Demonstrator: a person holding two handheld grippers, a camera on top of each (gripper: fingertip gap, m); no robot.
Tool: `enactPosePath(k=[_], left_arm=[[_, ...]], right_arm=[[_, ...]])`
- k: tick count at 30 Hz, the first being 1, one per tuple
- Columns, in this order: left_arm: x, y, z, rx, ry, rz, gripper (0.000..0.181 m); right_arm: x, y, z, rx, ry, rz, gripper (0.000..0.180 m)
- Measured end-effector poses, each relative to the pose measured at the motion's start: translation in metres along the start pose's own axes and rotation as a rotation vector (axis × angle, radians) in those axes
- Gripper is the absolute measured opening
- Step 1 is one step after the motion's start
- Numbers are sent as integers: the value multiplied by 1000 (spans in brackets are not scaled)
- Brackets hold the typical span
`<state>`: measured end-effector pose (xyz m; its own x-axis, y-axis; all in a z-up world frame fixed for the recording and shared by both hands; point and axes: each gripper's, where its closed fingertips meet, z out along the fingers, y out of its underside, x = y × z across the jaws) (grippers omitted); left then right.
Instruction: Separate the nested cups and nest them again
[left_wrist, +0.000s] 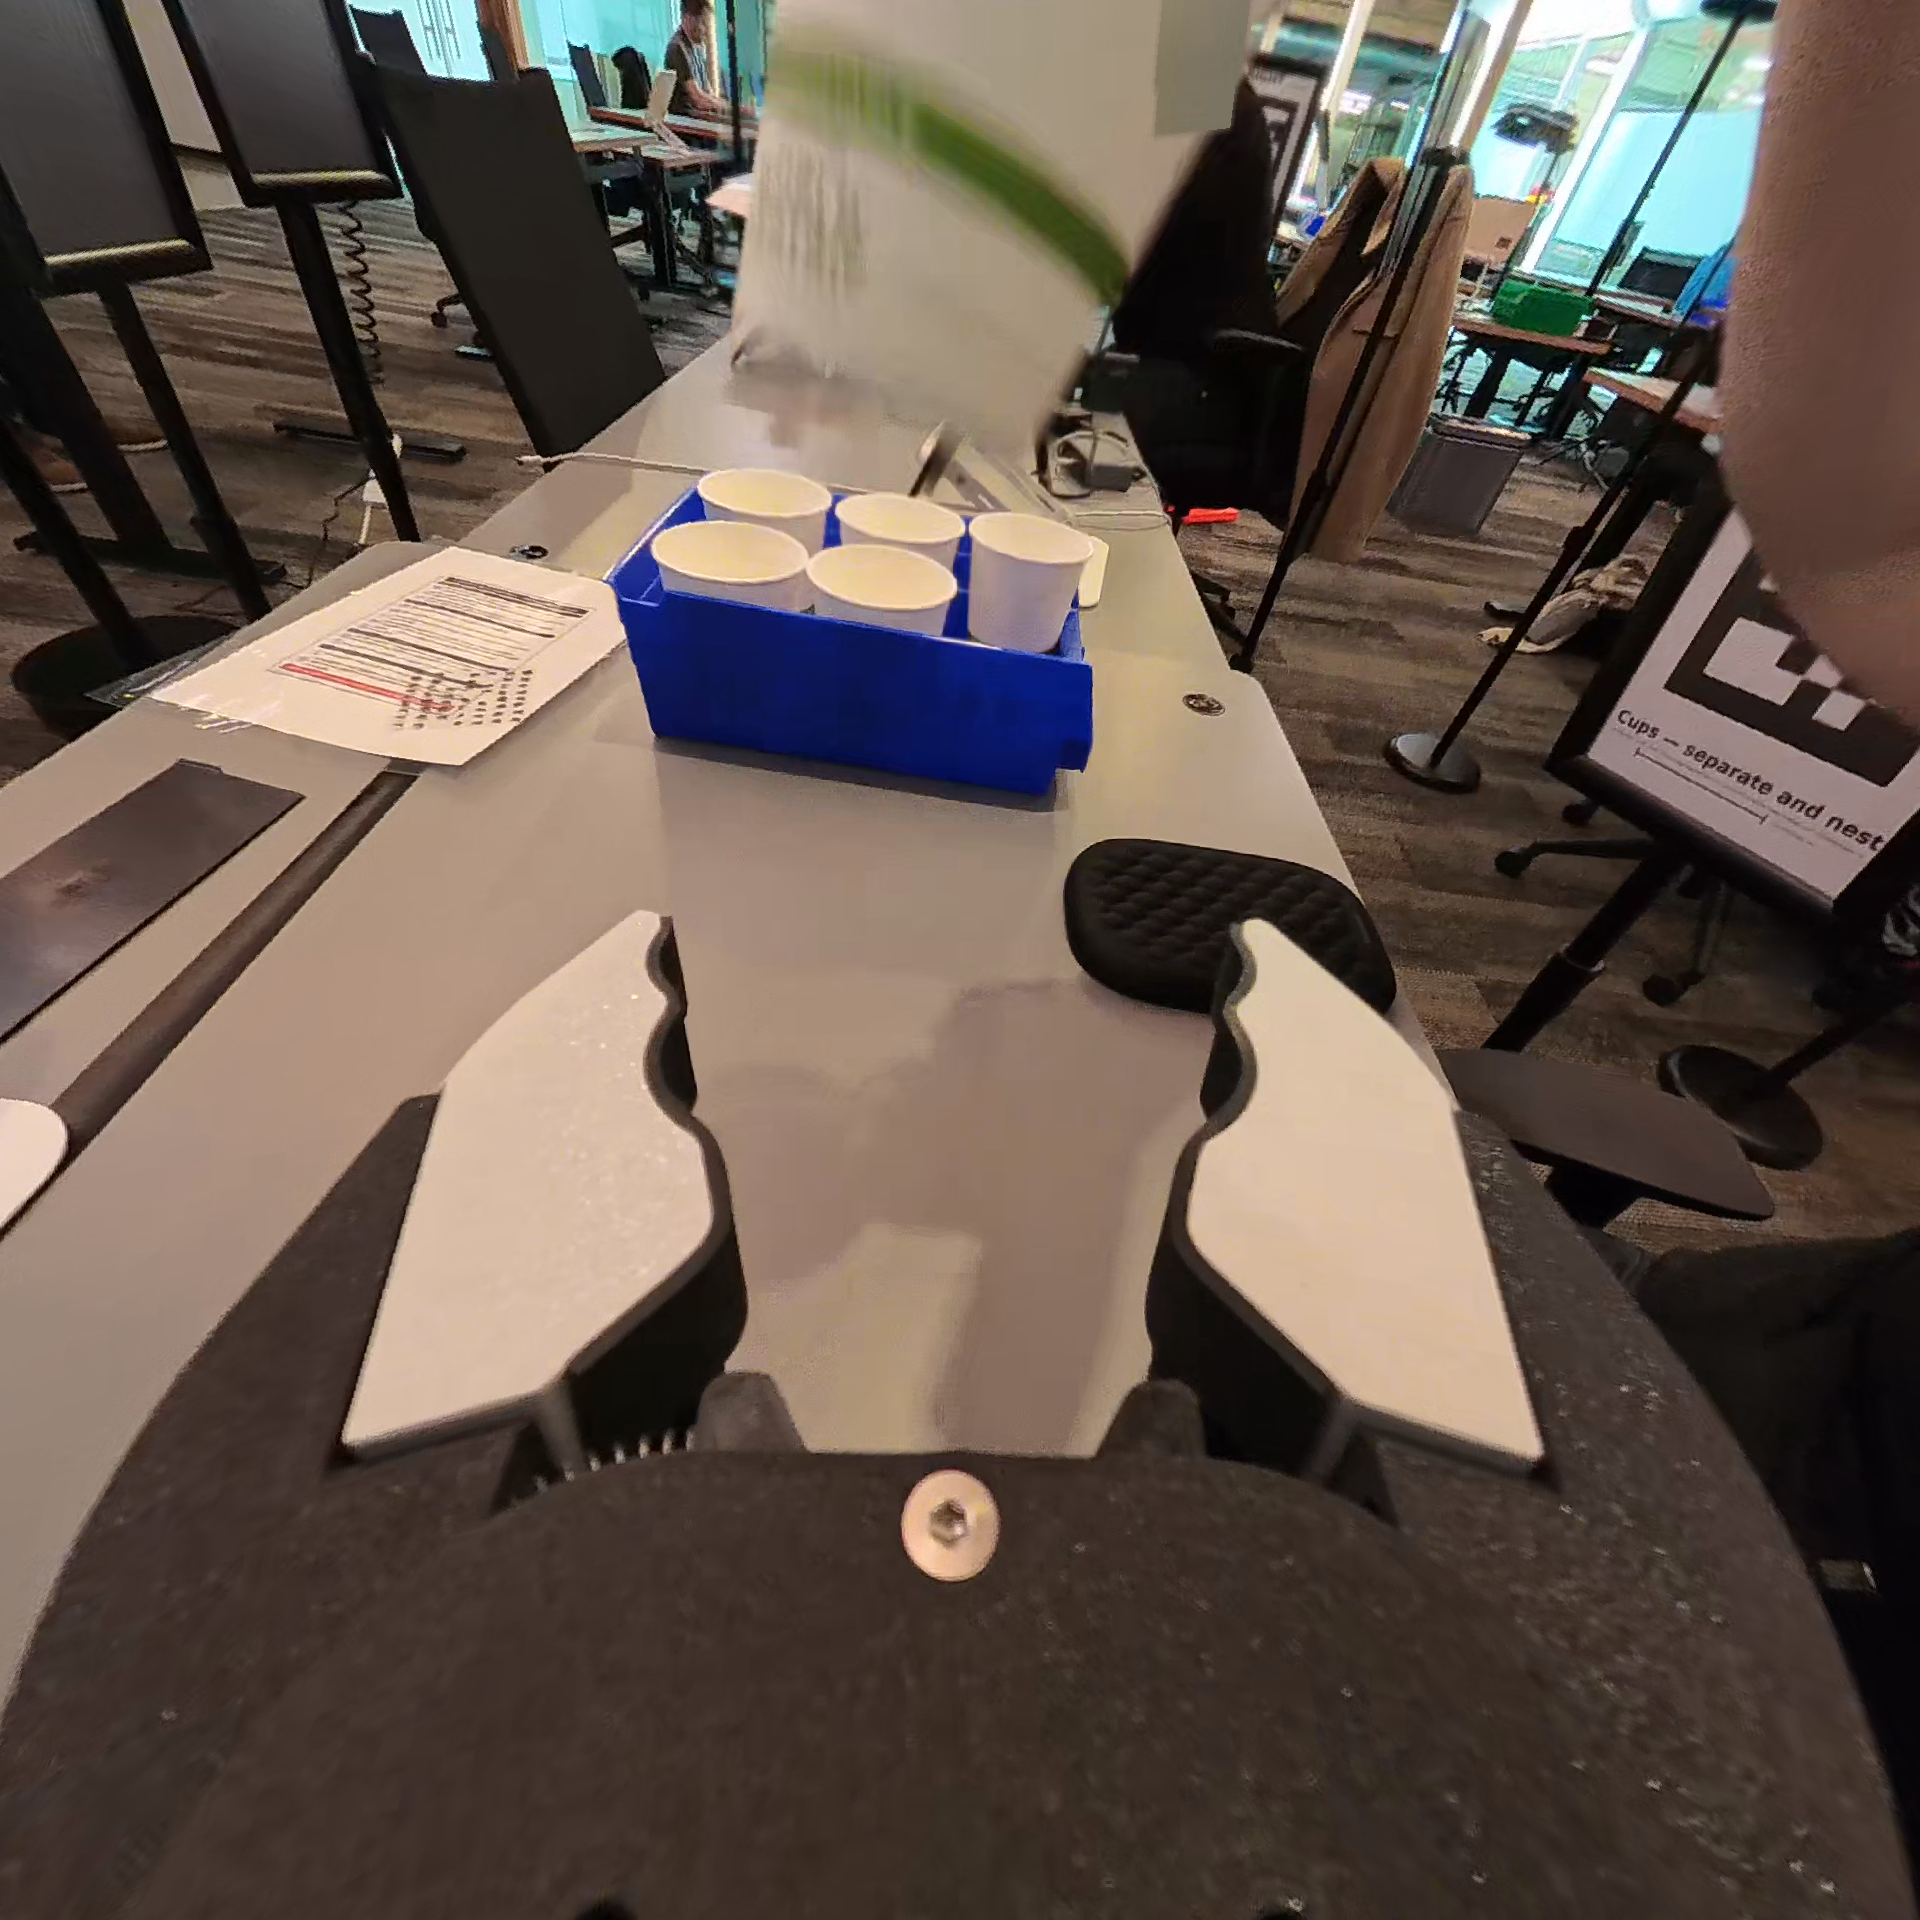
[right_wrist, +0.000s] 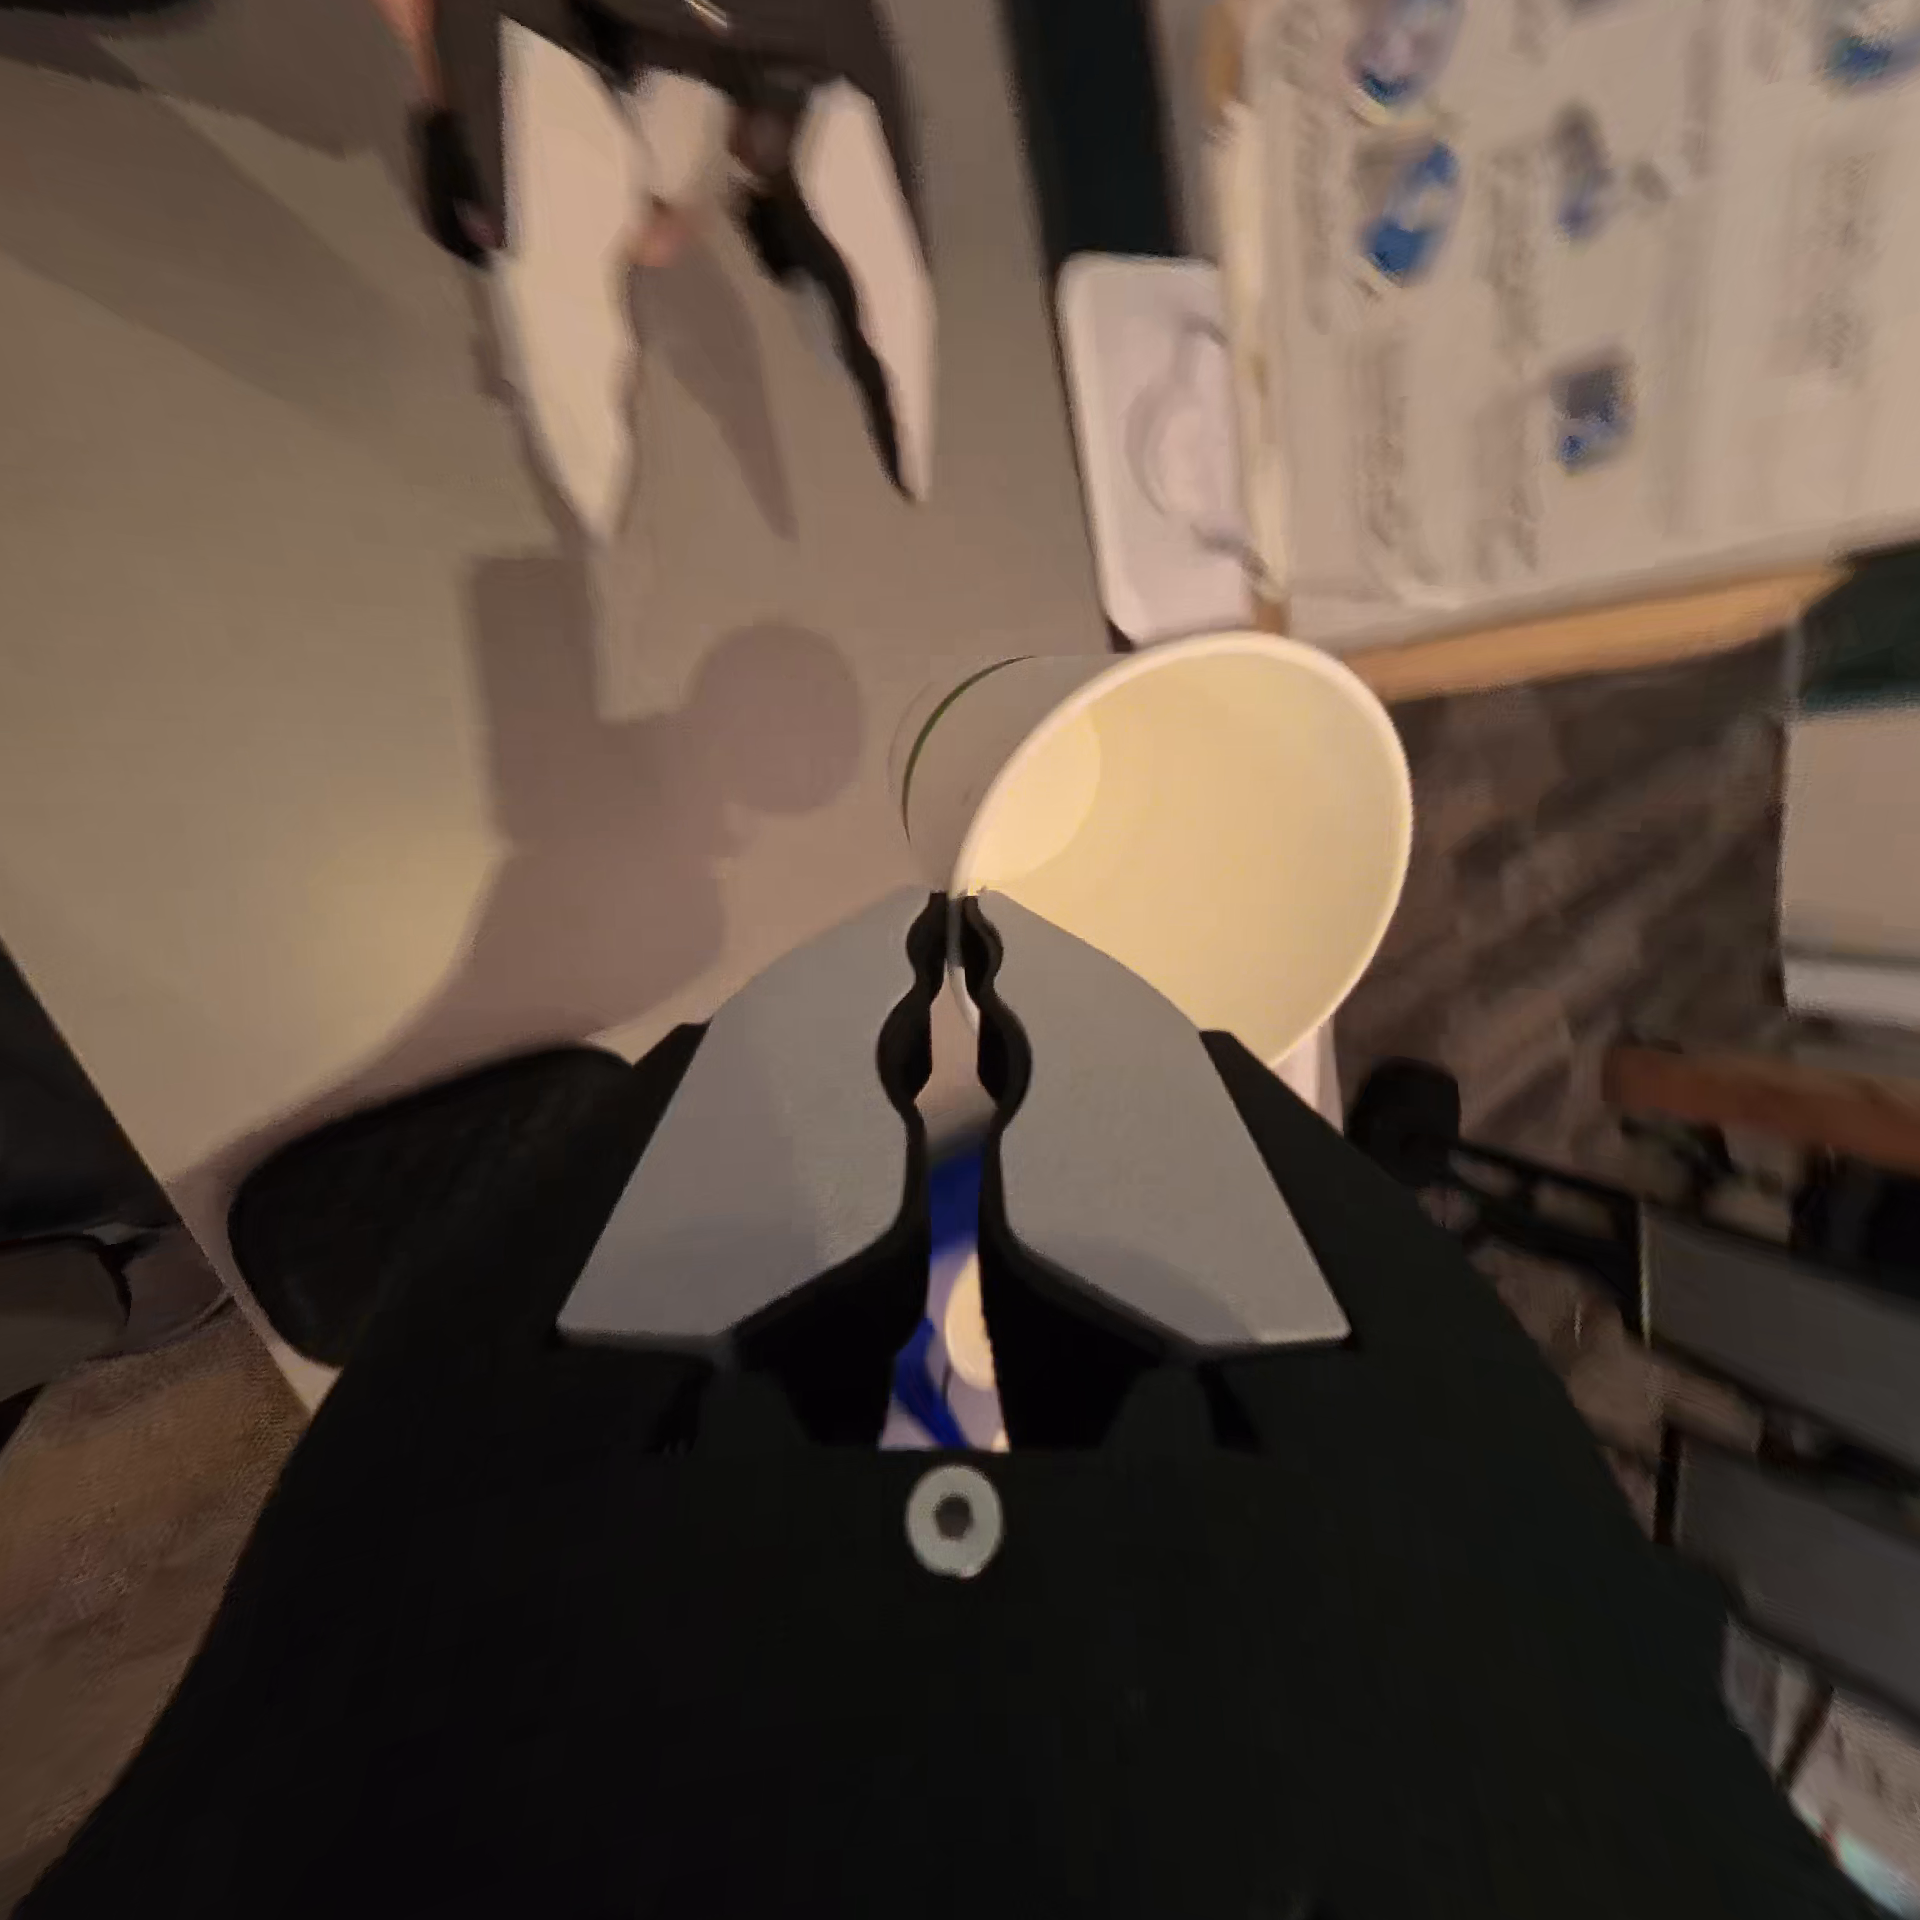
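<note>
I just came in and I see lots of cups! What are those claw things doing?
A person is working two claw grippers. The right gripper is pinching the rim of a white paper cup and holding it up in the air. The left gripper is open and empty above the grey table. Five more white cups stand in a blue bin.

A long grey table (left_wrist: 914, 935) runs down an open office with patterned dark carpet (left_wrist: 1455, 665), black partition panels on stands (left_wrist: 281, 114) at its left, a brown coat hanging on a stand (left_wrist: 1361, 343) and bright teal-lit windows (left_wrist: 1621, 145) beyond.
</note>
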<state>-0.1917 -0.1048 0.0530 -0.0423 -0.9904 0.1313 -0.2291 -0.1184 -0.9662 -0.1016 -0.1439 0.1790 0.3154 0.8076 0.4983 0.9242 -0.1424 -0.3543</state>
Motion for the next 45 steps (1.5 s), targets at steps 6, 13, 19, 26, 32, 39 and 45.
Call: enactPosePath(k=[6, 13, 19, 26, 32, 39, 45], left_arm=[[2, 6, 4, -48, -6, 31, 94], [3, 16, 12, -103, -16, 46, 96], [0, 14, 9, -91, -23, 43, 95], [-3, 19, 11, -111, -24, 44, 94], [-3, 21, 12, -119, -21, 46, 94], [-2, 21, 12, -121, -18, 49, 94], [-1, 22, 13, -126, -16, 52, 94]], right_arm=[[40, 181, -51, -240, 154, 434, 2], [-28, 299, 12, -333, 72, 613, 2], [-49, 329, 49, -360, 20, 654, 2], [-63, 342, 80, -439, -56, 626, 2], [-70, 348, 92, -495, -96, 605, 2], [-76, 348, 93, -510, -116, 597, 2], [-80, 347, 94, -516, -127, 587, 2]])
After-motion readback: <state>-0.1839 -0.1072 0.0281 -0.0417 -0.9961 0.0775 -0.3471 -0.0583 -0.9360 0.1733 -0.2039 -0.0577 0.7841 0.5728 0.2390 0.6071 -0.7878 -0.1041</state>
